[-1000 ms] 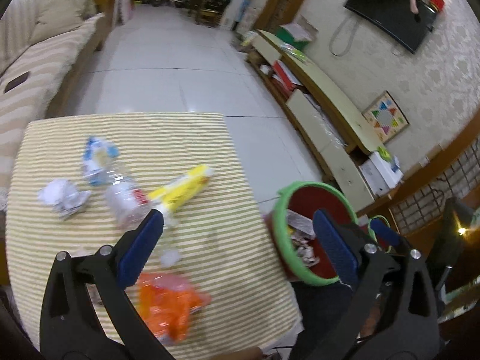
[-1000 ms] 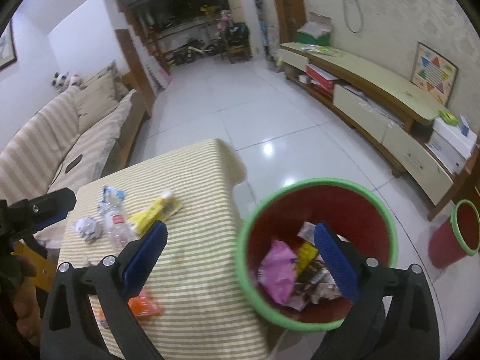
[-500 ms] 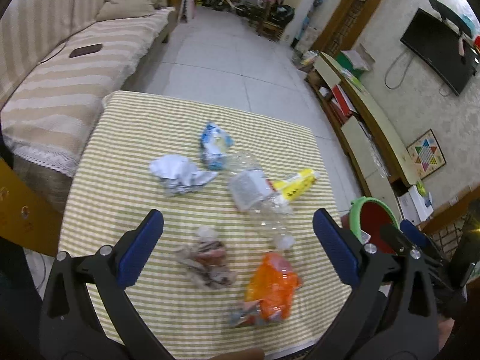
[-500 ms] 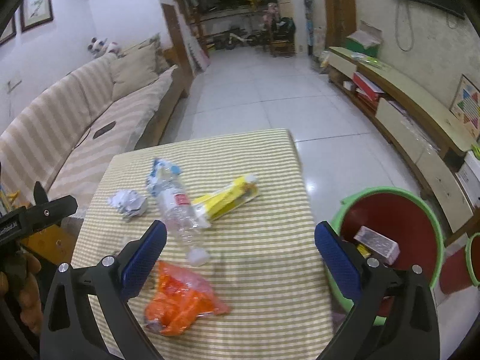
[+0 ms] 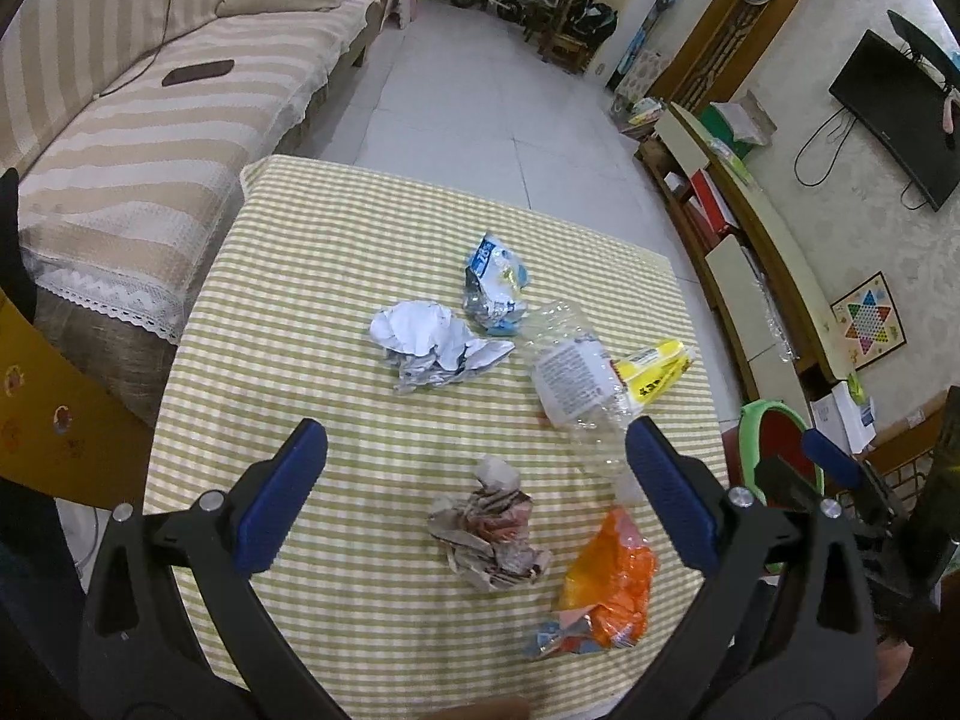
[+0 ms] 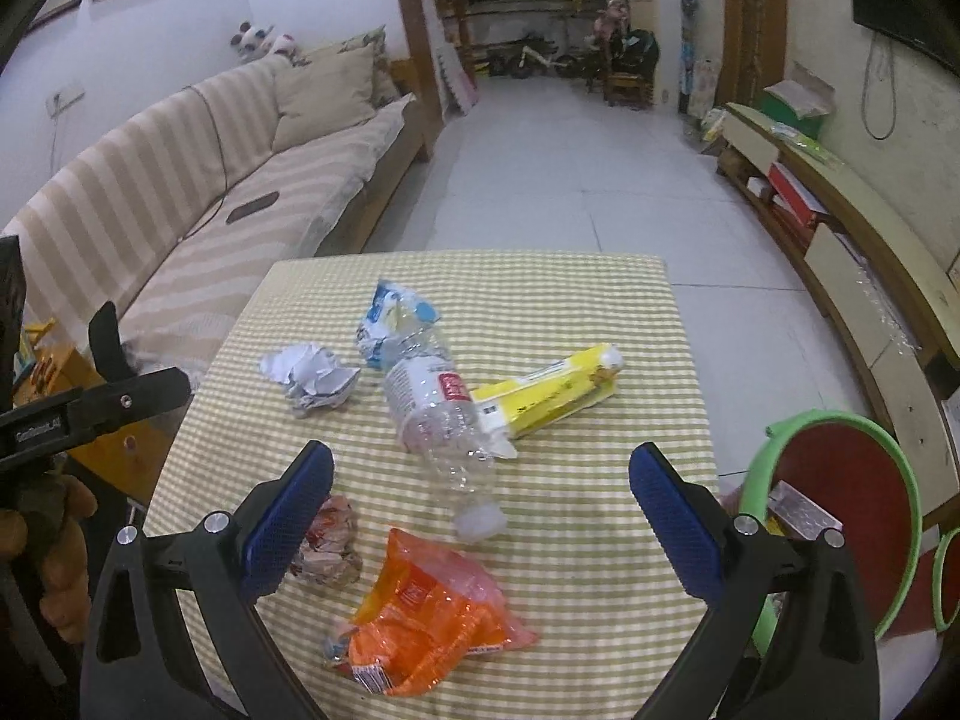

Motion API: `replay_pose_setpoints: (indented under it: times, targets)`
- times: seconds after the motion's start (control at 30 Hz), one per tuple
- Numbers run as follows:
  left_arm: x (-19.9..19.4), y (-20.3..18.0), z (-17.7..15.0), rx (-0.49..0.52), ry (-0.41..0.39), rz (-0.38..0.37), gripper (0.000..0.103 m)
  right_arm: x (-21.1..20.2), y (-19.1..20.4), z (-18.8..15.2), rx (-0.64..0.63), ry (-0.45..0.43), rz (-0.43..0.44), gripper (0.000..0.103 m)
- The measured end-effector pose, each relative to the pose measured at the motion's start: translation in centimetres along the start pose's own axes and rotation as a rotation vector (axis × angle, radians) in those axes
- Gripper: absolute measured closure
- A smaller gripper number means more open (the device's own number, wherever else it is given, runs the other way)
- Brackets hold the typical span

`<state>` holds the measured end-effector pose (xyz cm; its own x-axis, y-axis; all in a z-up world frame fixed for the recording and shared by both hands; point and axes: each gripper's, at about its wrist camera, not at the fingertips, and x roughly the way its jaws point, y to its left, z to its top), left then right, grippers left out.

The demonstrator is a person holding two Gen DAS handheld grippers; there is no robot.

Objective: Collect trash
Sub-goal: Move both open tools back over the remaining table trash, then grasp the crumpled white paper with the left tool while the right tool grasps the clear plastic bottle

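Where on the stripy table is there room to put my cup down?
The far end of the table beyond the blue-and-white wrapper is bare, and so is the left side beside the crumpled white paper. It is crowded around the plastic bottle, yellow packet and orange bag.

Seen from the right wrist, the right gripper (image 6: pixel 480 495) hangs wide open and empty above a striped table (image 6: pixel 600 312) strewn with an orange wrapper (image 6: pixel 429 609), a clear plastic bottle (image 6: pixel 444 414), a yellow packet (image 6: pixel 549 396) and crumpled paper (image 6: pixel 309 381). A red bin (image 6: pixel 840 498) with a green rim stands beside the table at right.
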<state>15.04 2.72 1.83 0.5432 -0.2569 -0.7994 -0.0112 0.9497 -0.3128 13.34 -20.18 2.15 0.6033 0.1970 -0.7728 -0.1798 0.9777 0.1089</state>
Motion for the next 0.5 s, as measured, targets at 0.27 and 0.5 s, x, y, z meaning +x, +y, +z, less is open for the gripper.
replay_pose_setpoints:
  times: [0.27,0.5]
  targets:
    - [3.2,1.1,0.9,-0.023,0.033,0.014,0.005,4.6,2.3,0.3,-0.103,0.065,0.008,0.007]
    - [6.9,2.3,1.5,-0.041,0.080,0.018,0.006,8.8,3.2,0.8,-0.163,0.110,0.001,0.007]
